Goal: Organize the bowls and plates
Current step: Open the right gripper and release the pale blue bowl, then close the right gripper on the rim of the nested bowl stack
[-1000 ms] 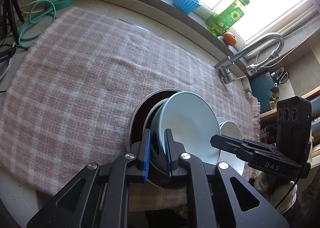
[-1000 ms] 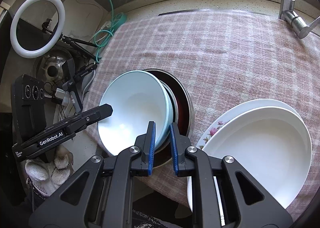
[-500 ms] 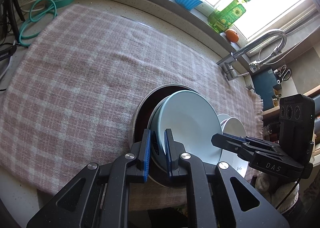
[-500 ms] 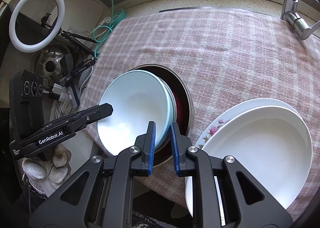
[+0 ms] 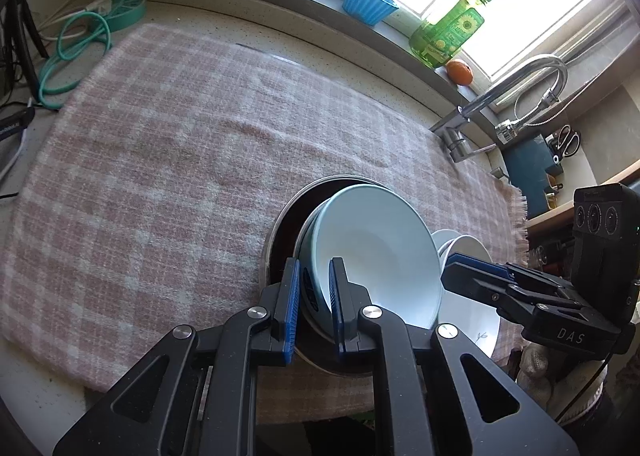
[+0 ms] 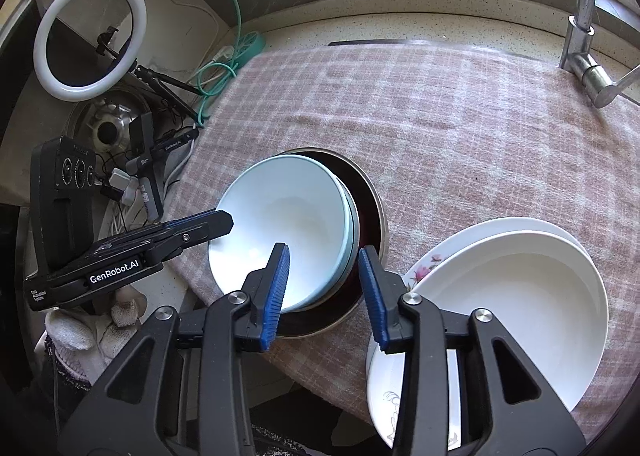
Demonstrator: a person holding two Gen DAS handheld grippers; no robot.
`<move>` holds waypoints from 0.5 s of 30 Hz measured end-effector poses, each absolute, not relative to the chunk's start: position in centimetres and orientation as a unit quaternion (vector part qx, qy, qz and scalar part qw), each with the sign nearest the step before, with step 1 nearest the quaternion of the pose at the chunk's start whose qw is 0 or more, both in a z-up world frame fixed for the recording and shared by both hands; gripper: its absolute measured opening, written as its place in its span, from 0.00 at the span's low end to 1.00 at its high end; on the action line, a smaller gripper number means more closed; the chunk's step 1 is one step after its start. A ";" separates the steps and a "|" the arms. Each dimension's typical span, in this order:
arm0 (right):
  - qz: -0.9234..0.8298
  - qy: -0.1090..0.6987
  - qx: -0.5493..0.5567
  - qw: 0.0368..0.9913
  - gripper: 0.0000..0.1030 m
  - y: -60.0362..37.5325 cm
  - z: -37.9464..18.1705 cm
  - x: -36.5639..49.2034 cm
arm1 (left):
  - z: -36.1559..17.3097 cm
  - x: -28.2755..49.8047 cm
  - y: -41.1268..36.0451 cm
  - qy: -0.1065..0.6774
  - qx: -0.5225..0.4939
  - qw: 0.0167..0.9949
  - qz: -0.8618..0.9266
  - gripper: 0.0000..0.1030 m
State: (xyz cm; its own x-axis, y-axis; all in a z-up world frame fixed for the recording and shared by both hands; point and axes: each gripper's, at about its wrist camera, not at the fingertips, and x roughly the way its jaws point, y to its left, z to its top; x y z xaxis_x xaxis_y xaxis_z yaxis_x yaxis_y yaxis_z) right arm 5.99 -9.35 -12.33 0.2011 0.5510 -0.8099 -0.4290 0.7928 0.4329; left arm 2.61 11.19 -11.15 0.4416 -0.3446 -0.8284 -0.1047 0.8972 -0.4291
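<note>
Left gripper [image 5: 313, 298] jaws pinch the pale blue bowl [image 5: 372, 252] rim; right gripper [image 6: 324, 290] jaws spread.

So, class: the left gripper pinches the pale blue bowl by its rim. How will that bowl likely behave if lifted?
The pale blue bowl looks glazed, so probably slippery. The left gripper grips one rim edge only, so it may tilt. It already leans inside the metal pan, and likely chips if dropped.

Tilted pale-blue bowls [image 5: 372, 252] in dark metal-rimmed dish [image 6: 370, 207]
</note>
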 end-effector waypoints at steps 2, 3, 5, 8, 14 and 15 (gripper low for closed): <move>0.315 0.540 0.061 0.778 0.36 -9.8 -12.0 6.0 | -10.8 2.4 11.6 0.517 -0.219 0.824 -0.073 0.12; 0.314 0.537 0.066 0.780 0.36 -10.1 -11.8 6.0 | -10.6 2.3 11.9 0.514 -0.222 0.826 -0.071 0.12; 0.310 0.536 0.079 0.782 0.36 -10.8 -11.8 6.1 | -10.1 2.0 12.5 0.505 -0.227 0.830 -0.064 0.12; 0.301 0.536 0.091 0.783 0.36 -11.7 -12.0 6.3 | -9.6 1.5 13.6 0.494 -0.232 0.837 -0.051 0.12; 0.279 0.543 0.103 0.785 0.36 -13.2 -12.9 6.9 | -10.4 1.3 14.9 0.498 -0.247 0.831 -0.035 0.12; 0.278 0.546 0.104 0.784 0.36 -13.3 -13.1 7.0 | -10.6 1.2 15.0 0.500 -0.250 0.828 -0.034 0.12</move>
State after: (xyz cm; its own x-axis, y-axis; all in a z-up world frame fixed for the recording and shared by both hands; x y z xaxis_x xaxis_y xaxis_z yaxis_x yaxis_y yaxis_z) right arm 7.03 -13.35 -13.10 0.2500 0.5492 -0.7974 -0.3214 0.8239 0.4667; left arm 1.20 14.96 -10.63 0.4972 -0.3068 -0.8116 -0.1927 0.8730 -0.4480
